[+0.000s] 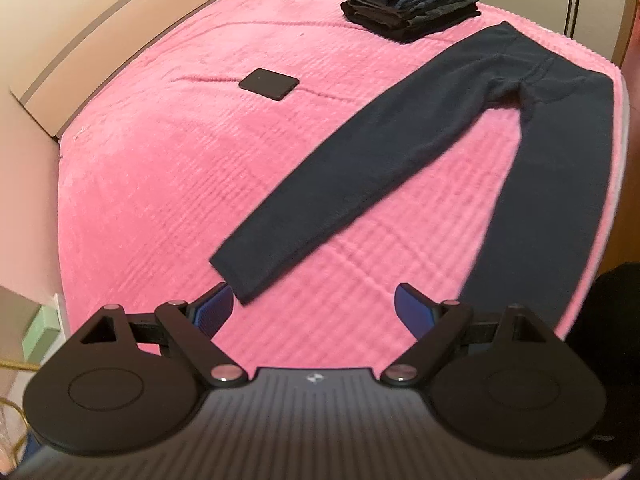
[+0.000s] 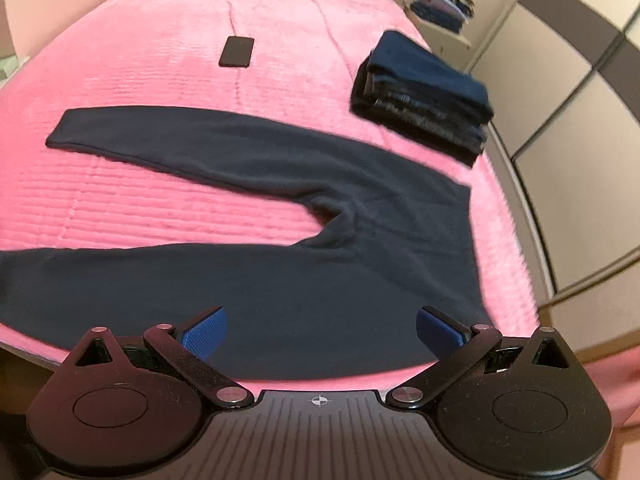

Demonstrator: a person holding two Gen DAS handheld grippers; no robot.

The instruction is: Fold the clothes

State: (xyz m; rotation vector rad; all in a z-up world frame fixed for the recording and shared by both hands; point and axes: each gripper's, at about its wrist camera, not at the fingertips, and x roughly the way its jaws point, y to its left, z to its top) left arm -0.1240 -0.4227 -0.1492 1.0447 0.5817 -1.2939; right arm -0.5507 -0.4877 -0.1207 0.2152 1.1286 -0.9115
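Note:
Dark navy trousers (image 1: 420,140) lie spread flat on the pink bedspread (image 1: 180,160), legs apart in a V. In the left wrist view my left gripper (image 1: 312,308) hangs open just short of one leg's cuff (image 1: 236,272), with its blue pads (image 1: 212,308) holding nothing. In the right wrist view the trousers (image 2: 280,280) fill the near part of the bed. My right gripper (image 2: 320,332) is open above the waist end and near leg, empty.
A stack of folded dark clothes (image 1: 412,0) (image 2: 424,96) sits at the bed's far side. A black phone (image 1: 269,83) (image 2: 237,51) lies on the spread. A shelf with more clothes (image 2: 444,4) and wardrobe doors (image 2: 560,100) border the bed.

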